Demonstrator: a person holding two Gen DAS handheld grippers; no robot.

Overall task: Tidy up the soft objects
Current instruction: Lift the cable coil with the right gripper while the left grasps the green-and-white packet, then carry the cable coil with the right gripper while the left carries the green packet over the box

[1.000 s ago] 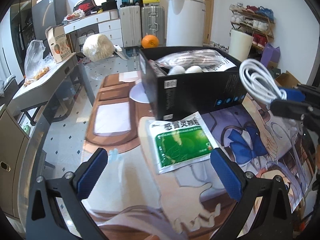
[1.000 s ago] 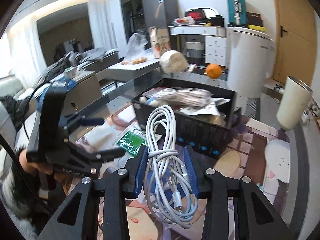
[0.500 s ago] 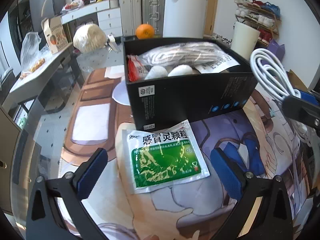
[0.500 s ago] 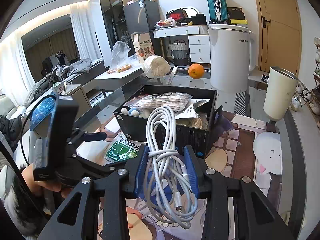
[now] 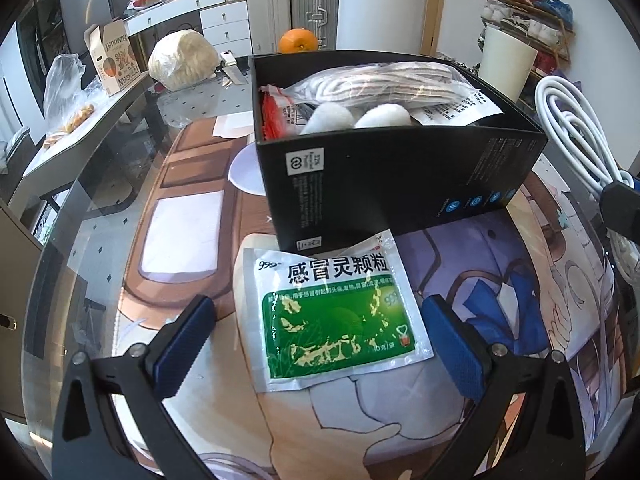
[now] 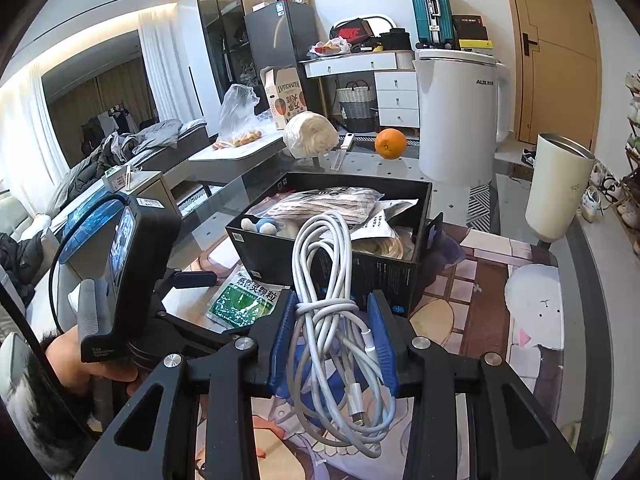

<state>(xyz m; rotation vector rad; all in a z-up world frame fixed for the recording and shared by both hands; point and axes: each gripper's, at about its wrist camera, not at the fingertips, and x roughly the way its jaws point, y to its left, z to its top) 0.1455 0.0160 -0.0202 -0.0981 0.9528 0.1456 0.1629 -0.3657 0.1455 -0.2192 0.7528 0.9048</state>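
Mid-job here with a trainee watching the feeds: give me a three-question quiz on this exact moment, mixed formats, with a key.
1. True or false: the right gripper is shut on the white cable.
2. Multiple choice: the green medicine sachet lies (A) inside the black box, (B) on the mat against the box's near wall, (C) in the left gripper.
3. Fill in: the left gripper's jaws are ____, one on each side of the sachet.

Key: 1 true; 2 B; 3 open.
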